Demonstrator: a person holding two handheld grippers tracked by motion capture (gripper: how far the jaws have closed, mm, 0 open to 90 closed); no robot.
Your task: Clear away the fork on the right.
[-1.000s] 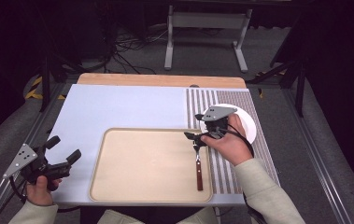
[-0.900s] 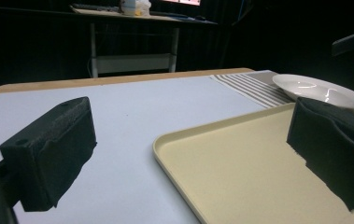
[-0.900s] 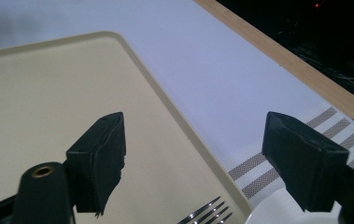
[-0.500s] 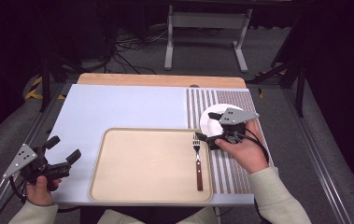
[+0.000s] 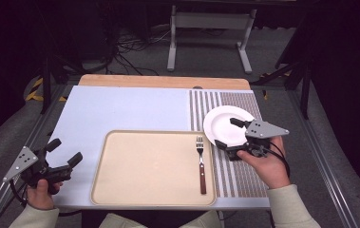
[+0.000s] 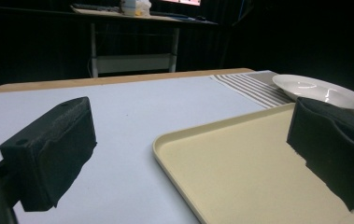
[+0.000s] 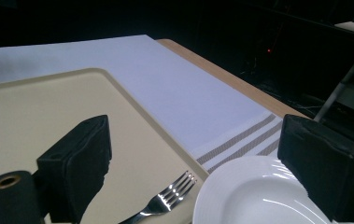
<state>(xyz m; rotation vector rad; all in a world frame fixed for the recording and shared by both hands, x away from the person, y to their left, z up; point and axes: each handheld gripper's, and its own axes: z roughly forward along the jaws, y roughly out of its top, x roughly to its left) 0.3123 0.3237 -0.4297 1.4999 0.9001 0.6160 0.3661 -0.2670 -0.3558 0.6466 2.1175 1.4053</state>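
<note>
Worktop (image 5: 120, 109): beige tray (image 5: 144, 166) near front edge. White plate (image 5: 222, 124) on striped mat (image 5: 244, 175), right of tray. Fork (image 5: 200, 164) lies on tray's right side. Right tongs (image 5: 230, 135) spread over plate; left tongs (image 5: 64, 152) spread, empty.

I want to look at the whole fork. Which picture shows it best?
The high view: the fork lies whole along the tray's right edge, tines to brown handle. The right gripper view catches just its shiny tines, beside the white plate. In the left gripper view I cannot make it out.
</note>
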